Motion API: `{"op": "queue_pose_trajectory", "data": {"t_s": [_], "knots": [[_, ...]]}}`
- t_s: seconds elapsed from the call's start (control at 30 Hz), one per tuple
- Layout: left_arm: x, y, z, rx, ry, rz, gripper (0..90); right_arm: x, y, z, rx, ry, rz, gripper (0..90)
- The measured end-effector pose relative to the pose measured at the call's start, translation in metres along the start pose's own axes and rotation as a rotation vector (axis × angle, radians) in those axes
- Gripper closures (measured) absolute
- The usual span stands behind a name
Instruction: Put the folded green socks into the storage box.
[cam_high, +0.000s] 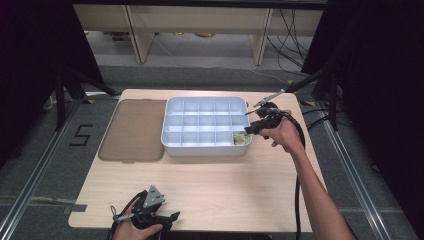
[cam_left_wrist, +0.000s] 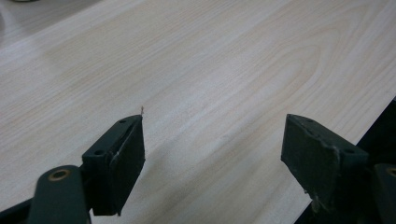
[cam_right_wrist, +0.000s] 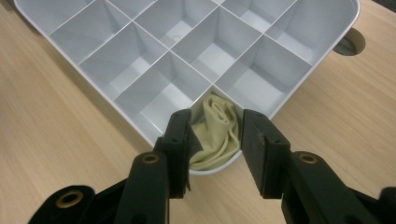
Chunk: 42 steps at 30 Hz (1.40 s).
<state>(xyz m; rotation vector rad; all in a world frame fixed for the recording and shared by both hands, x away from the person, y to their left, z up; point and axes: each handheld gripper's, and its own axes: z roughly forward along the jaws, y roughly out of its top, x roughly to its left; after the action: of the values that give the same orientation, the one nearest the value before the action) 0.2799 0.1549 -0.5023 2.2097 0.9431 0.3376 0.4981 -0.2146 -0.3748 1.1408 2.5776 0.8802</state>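
Right gripper (cam_right_wrist: 215, 140) poised over the divided tray's (cam_high: 170, 122) near right corner compartment, fingers part-open astride a crumpled yellow cloth (cam_right_wrist: 215, 130), apparently ungripped. Left gripper (cam_left_wrist: 212, 154) wide open, empty, over bare tabletop (cam_high: 225, 185). Next: probably close and lift.

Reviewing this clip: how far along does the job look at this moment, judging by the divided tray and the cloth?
Done: a pale yellow cloth sits bunched in the near right corner compartment of the white divided tray. In hand: the right gripper stands over that compartment, jaws apart either side of the cloth, not clamping it. The left gripper is open over bare table. Left: other compartments look empty; the brown lid lies beside the tray.
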Motion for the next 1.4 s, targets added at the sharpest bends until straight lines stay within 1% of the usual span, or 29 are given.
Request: {"op": "queue_pose_trajectory", "data": {"t_s": [0.07, 0.1, 0.17, 0.2, 0.23, 0.27, 0.37, 0.4, 0.47, 0.5, 0.53, 0.57, 0.6, 0.73, 0.77, 0.87, 0.93, 0.97, 1.0, 1.03, 1.07, 1.13, 1.17, 1.2, 1.27, 1.3, 1.33, 1.37, 1.4], "knots": [[0.0, 0.0, 0.0, 0.0, -0.001, 0.0, 21.1, 0.003, -0.002, -0.002, -0.001, 0.005, 0.015, 61.0], [0.001, 0.0, 0.0, -0.001, 0.001, 0.015, 21.0, 0.003, -0.003, -0.001, -0.021, -0.001, 0.005, 60.9], [0.001, 0.0, 0.0, 0.0, 0.0, 0.007, 21.0, 0.003, -0.005, -0.004, -0.023, 0.007, -0.002, 59.7], [0.0, 0.0, 0.001, -0.003, -0.002, -0.01, 21.0, 0.004, -0.006, -0.005, -0.018, 0.01, 0.013, 59.0], [0.001, 0.0, 0.001, -0.002, -0.002, -0.008, 21.0, 0.005, -0.008, -0.005, -0.028, 0.015, 0.022, 58.0], [0.001, 0.0, 0.001, -0.002, -0.002, -0.007, 21.0, 0.003, -0.009, -0.005, -0.024, 0.008, 0.0, 57.2], [0.0, 0.0, 0.001, -0.001, -0.002, -0.008, 21.0, 0.002, -0.011, -0.005, -0.034, 0.012, 0.011, 56.0], [0.001, 0.0, 0.0, -0.001, 0.0, 0.003, 21.0, 0.001, -0.014, -0.003, -0.067, 0.011, 0.008, 55.2], [0.001, 0.0, 0.001, -0.001, -0.001, -0.006, 21.0, 0.0, -0.015, -0.005, -0.044, 0.012, 0.017, 54.5], [0.001, 0.0, 0.0, 0.005, 0.0, -0.001, 21.0, -0.001, -0.016, -0.005, -0.049, 0.005, 0.0, 53.7], [0.002, 0.0, 0.0, 0.01, 0.004, 0.005, 21.0, -0.001, -0.019, -0.005, -0.061, 0.016, 0.022, 53.1], [0.002, 0.0, 0.0, 0.01, 0.004, 0.005, 21.0, -0.002, -0.02, -0.005, -0.067, 0.015, 0.006, 52.8], [0.003, 0.0, 0.0, 0.005, 0.005, 0.021, 21.0, -0.001, -0.021, -0.006, -0.07, 0.018, 0.013, 52.1], [0.003, 0.0, 0.0, 0.005, 0.004, 0.021, 21.0, 0.001, -0.026, -0.009, -0.074, 0.026, 0.026, 49.8], [0.003, 0.0, 0.0, 0.002, 0.004, 0.011, 21.0, 0.001, -0.027, -0.009, -0.087, 0.024, 0.009, 48.9], [0.002, 0.0, 0.001, -0.002, 0.001, 0.004, 21.0, 0.002, -0.029, -0.011, -0.108, 0.018, 0.009, 47.8], [0.003, 0.0, 0.0, 0.005, 0.002, 0.01, 21.0, 0.005, -0.032, -0.014, -0.108, 0.031, 0.016, 46.8], [0.003, 0.0, 0.002, -0.021, 0.011, -0.001, 21.0, 0.005, -0.035, -0.014, -0.123, 0.021, -0.008, 45.3], [0.003, 0.0, 0.002, -0.021, 0.011, -0.001, 21.0, 0.005, -0.036, -0.014, -0.126, 0.021, -0.011, 44.8], [0.002, -0.001, 0.0, 0.0, 0.007, -0.01, 21.0, 0.008, -0.037, -0.016, -0.135, 0.019, 0.008, 44.3], [0.002, -0.001, 0.0, 0.005, 0.006, -0.017, 21.0, 0.007, -0.038, -0.016, -0.134, 0.022, -0.004, 43.9], [0.004, 0.0, 0.0, -0.002, 0.009, 0.001, 21.0, 0.01, -0.041, -0.017, -0.137, 0.025, 0.003, 43.3], [0.004, -0.001, 0.0, 0.001, 0.015, -0.008, 21.0, 0.01, -0.042, -0.018, -0.138, 0.023, 0.003, 43.2], [0.003, -0.001, 0.002, -0.031, 0.02, -0.03, 21.0, 0.013, -0.044, -0.017, -0.148, 0.031, 0.02, 42.7], [0.003, -0.001, 0.002, -0.029, 0.02, -0.022, 21.0, 0.015, -0.045, -0.016, -0.156, 0.033, 0.031, 41.7], [0.003, -0.001, 0.001, -0.01, 0.009, -0.025, 21.0, 0.015, -0.046, -0.018, -0.138, 0.035, 0.018, 41.1], [0.003, -0.001, 0.0, -0.003, 0.008, -0.021, 21.0, 0.018, -0.05, -0.016, -0.167, 0.04, 0.03, 40.5], [0.003, 0.0, 0.0, -0.002, 0.006, -0.007, 21.0, 0.019, -0.051, -0.018, -0.147, 0.042, 0.02, 40.3], [0.003, 0.0, 0.0, 0.0, 0.007, -0.005, 21.0, 0.021, -0.053, -0.017, -0.169, 0.046, 0.027, 39.6]]}}
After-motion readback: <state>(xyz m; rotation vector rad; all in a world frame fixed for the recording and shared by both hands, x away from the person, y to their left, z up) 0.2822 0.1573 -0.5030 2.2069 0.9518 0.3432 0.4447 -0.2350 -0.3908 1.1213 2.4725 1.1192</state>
